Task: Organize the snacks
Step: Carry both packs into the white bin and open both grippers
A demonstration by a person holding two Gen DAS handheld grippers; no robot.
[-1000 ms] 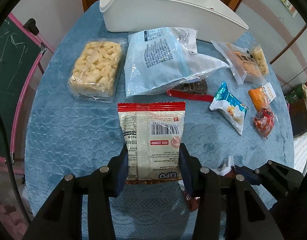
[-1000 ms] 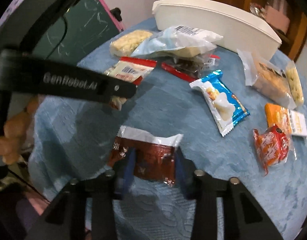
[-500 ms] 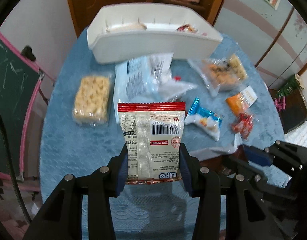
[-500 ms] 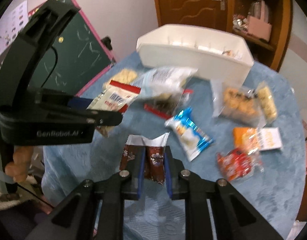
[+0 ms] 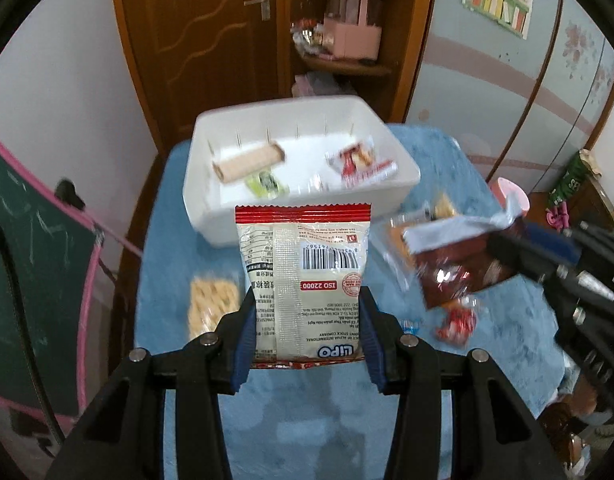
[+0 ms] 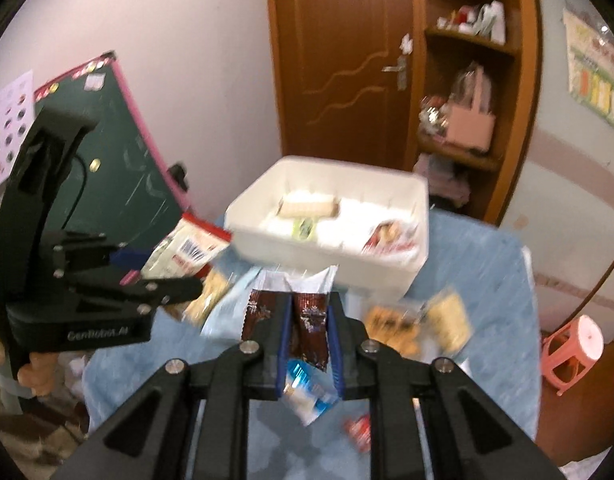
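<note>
I've got both hand-held grippers clamped, left [image 5: 305, 330] on LiPO packet [image 5: 303, 280], right [image 6: 309, 344] on brown sachet [image 6: 307, 322]; next, white bin [image 5: 403, 184] at 12 o'clock.

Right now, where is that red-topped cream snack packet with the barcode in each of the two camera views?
Left wrist view: the cream snack packet stands at centre, clamped between the near fingers.
Right wrist view: it sits at middle left, in the other hand-held gripper.
Shared landmark: the white bin behind it.

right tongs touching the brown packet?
Touching. The right wrist view shows the right tongs shut on the brown packet, both blue pads pressed against its sides, lifted above the blue tablecloth.
</note>
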